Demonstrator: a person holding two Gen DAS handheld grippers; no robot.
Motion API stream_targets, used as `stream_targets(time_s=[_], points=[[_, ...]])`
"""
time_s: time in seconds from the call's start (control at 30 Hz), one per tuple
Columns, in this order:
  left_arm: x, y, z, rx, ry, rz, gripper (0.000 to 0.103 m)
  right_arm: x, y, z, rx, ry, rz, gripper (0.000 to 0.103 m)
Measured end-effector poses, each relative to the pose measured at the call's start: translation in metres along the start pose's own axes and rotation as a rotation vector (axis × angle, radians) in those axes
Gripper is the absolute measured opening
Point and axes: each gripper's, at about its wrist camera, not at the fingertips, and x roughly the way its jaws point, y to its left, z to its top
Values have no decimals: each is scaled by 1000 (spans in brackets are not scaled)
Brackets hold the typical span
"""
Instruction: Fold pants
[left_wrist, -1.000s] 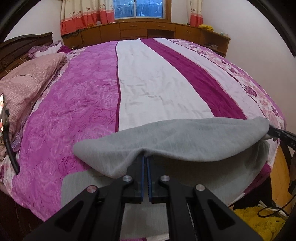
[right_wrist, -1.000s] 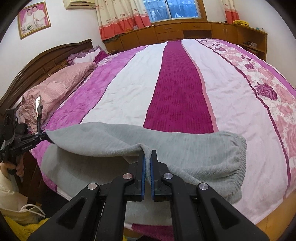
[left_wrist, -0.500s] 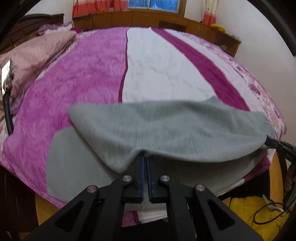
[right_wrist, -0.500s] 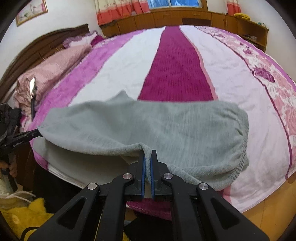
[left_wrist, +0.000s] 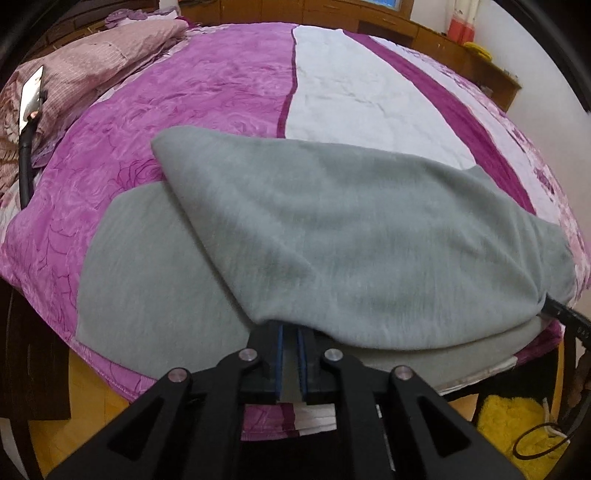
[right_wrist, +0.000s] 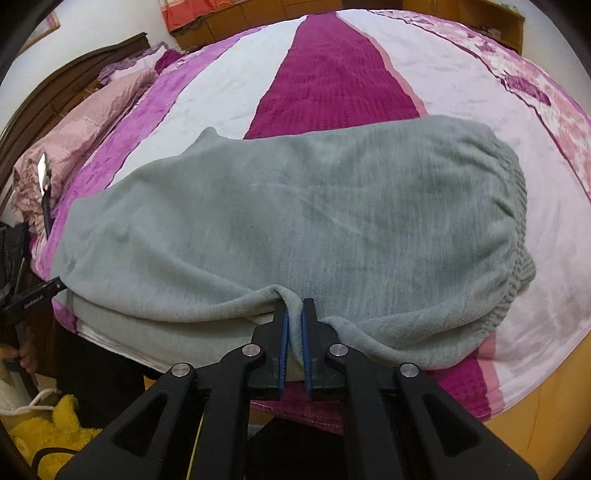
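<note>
- While both tools hold the near edge, the grey pants (left_wrist: 369, 236) lie across the foot of the striped bedspread (left_wrist: 229, 92), with an upper layer raised over a lower layer that rests flat.
- Left gripper (left_wrist: 290, 334): blue pads closed on a pinch of the upper layer's edge; cloth shows between them.
- Right gripper (right_wrist: 294, 321): likewise clamped on a fold of fleece near the elastic waistband (right_wrist: 517, 236).
- Step in hand, by judgement: one leg is being laid over the other, the lengthwise fold.
- The lower layer shows uncovered at the left in the left wrist view, so the edges are not yet matched.
- Next move calls for carrying both pinches evenly toward the far edge, lowering them level, then releasing together to avoid a skewed crease.
</note>
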Motion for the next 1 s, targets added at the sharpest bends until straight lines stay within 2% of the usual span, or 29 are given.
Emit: stream_targets(time_s=[0.1, 0.2, 0.27, 0.4, 0.5, 0.6, 0.77, 0.93, 1.0], points=[[-4, -1, 0, 8, 5, 3, 9, -1, -1, 0, 7, 0, 12, 1], [-13, 0, -4, 5, 5, -30, 16, -10, -3, -2, 14, -5, 21, 5], [-20, 2, -7, -11, 3, -55, 21, -21, -6, -4, 25, -15, 28, 11], [-29, 10, -11, -75, 10, -128, 25, -42, -12, -9, 60, -33, 44, 28], [-29, 15, -12, -141, 29, -216, 27, -53, -17, -13, 86, -36, 58, 30], [-27, 17, -11, -182, 38, -247, 27, -59, -20, -16, 108, -48, 49, 30], [-24, 21, -10, -224, 11, -300, 30, -67, -45, -18, 252, -105, 65, 32], [-14, 31, -5, -281, -2, -291, 30, -65, -79, -20, 465, -159, 133, 33], [-11, 31, -3, -285, 0, -286, 30, -60, -87, -18, 506, -162, 142, 33]])
